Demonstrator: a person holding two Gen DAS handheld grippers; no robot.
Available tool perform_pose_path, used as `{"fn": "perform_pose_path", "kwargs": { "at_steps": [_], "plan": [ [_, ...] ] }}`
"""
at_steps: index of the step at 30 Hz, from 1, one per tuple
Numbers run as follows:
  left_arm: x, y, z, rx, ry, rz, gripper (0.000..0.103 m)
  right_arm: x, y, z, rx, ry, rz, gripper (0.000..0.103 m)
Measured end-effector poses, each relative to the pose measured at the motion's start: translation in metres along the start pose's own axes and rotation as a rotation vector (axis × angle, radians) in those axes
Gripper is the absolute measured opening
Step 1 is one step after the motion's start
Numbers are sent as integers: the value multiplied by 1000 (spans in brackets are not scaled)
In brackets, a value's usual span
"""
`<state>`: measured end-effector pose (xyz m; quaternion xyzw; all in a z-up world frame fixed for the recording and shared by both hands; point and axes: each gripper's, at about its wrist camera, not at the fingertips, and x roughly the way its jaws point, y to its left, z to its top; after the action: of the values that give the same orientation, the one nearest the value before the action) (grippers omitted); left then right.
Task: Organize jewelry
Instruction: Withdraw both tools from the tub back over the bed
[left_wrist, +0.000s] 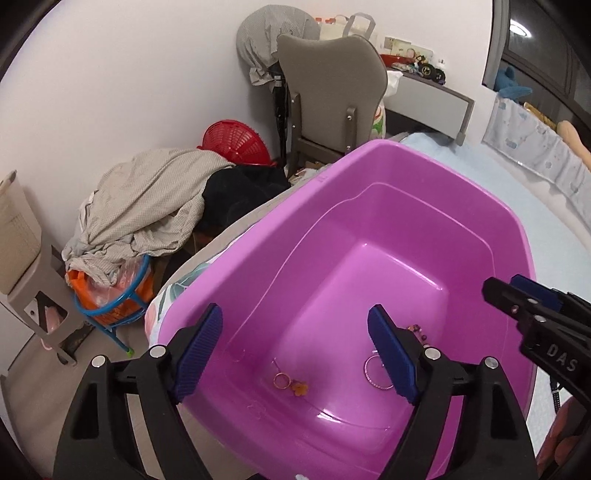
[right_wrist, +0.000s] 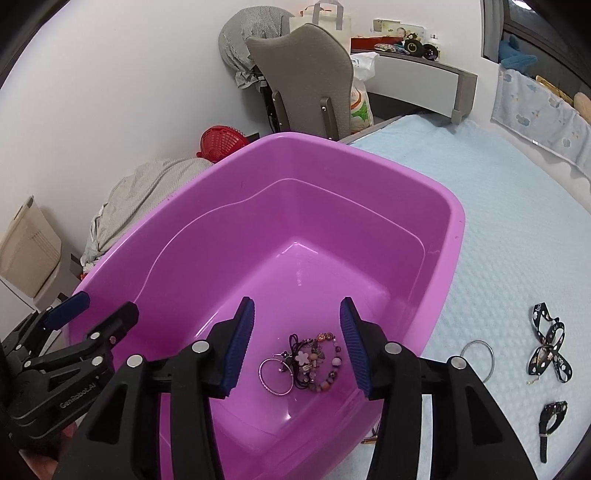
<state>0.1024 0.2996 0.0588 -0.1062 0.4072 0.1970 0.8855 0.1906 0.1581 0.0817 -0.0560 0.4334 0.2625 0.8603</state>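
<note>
A purple plastic basin (left_wrist: 424, 192) (right_wrist: 332, 206) sits on a pale blue bed cover (right_wrist: 517, 229). On its floor lie a small gold ring with an orange flower charm (left_wrist: 291, 384), a thin pink bangle (left_wrist: 373, 373) (right_wrist: 275, 376) and a tangle of beaded bracelets and charms (right_wrist: 317, 358). My left gripper (left_wrist: 295, 317) (right_wrist: 107, 304) hangs open over the basin's left side, with nothing between its pads. My right gripper (right_wrist: 296, 306) (left_wrist: 504, 286) stands open above the bead tangle, not touching it. Beside the basin on the cover lie a silver bangle (right_wrist: 480, 354), a black ribbon bow (right_wrist: 550, 350) and a black strap (right_wrist: 550, 417).
A grey chair (left_wrist: 332, 85) stands behind the basin by the bed's end. To the left are a heap of clothes (left_wrist: 147, 206), a red basket (left_wrist: 236, 144) and a blue wire stand with orange things (left_wrist: 114, 299). A padded bed rail (right_wrist: 543, 110) runs along the right.
</note>
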Motion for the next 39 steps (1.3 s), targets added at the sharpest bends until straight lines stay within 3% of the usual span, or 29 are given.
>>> {"fn": "perform_pose_path", "kwargs": {
  "at_steps": [23,39],
  "plan": [
    [-38,-12,-13,40,-59,-6,82,-47,-8,-32,59,-87,41,49],
    [-80,-34,-34,73,-97,-56,82,-98,-25,-73,98,-157,30,52]
  ]
}}
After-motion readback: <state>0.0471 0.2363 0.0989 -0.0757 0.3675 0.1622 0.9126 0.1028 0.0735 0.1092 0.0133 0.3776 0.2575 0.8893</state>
